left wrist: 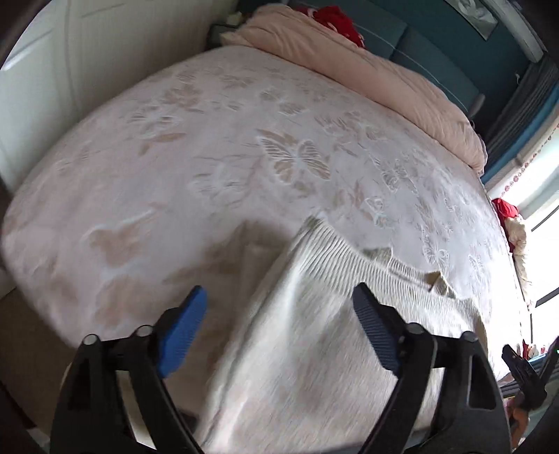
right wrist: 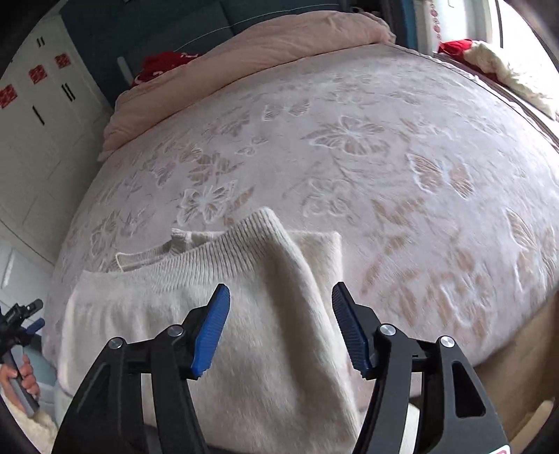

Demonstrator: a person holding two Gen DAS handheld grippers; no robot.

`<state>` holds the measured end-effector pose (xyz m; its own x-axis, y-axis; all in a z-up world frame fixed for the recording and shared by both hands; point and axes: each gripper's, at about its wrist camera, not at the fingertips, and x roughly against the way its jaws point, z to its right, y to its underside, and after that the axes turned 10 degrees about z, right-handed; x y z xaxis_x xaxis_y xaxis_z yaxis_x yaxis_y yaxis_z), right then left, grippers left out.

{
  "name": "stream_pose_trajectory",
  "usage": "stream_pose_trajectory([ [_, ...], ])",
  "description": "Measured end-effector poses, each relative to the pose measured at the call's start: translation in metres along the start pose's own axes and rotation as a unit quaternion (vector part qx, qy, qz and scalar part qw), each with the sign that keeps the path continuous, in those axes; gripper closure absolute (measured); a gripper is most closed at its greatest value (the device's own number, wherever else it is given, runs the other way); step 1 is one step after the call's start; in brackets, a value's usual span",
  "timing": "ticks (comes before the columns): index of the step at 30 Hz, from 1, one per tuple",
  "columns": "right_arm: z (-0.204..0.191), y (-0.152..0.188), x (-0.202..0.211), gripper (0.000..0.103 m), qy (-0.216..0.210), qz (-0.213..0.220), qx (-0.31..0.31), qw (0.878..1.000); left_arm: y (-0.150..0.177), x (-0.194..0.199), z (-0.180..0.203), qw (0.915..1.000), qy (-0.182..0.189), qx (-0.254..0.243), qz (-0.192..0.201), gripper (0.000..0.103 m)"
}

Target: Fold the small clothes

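Observation:
A cream knitted sweater (left wrist: 314,349) lies on the near part of the bed, its ribbed hem (left wrist: 349,251) pointing away from me. In the right wrist view the sweater (right wrist: 227,314) shows one side folded over the body, with a ribbed edge (right wrist: 216,251) on top. My left gripper (left wrist: 279,321) is open and empty, its blue pads either side of the sweater's left part. My right gripper (right wrist: 281,314) is open and empty above the folded right part. The left gripper also shows at the far left of the right wrist view (right wrist: 21,317), held by a hand.
The bed (left wrist: 244,139) has a pale pink cover with butterfly patterns. A rolled pink quilt (left wrist: 384,77) lies along the headboard side, with red cloth (left wrist: 339,21) behind it. White wardrobe doors (right wrist: 38,122) stand at the left. More red and cream cloth (right wrist: 489,59) lies by the window.

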<state>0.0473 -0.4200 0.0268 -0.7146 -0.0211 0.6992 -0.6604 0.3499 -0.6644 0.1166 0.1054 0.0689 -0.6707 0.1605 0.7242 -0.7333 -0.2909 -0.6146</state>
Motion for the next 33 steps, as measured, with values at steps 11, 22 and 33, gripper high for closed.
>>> stream_pose_trajectory([
  [11, -0.015, -0.025, -0.057, 0.092, -0.033, -0.013, -0.016, 0.999, -0.011, -0.08, 0.023, 0.9978, 0.027, -0.019, -0.057, 0.092],
  [22, 0.007, -0.027, -0.06, 0.077, 0.031, -0.01, -0.026, 0.999, -0.017, -0.101, 0.041, 0.9946, -0.033, -0.08, -0.059, 0.075],
  [33, -0.142, 0.042, -0.077, 0.08, -0.118, -0.073, 0.094, 0.986, 0.055, -0.09, 0.114, 0.9845, 0.007, -0.157, -0.078, 0.049],
])
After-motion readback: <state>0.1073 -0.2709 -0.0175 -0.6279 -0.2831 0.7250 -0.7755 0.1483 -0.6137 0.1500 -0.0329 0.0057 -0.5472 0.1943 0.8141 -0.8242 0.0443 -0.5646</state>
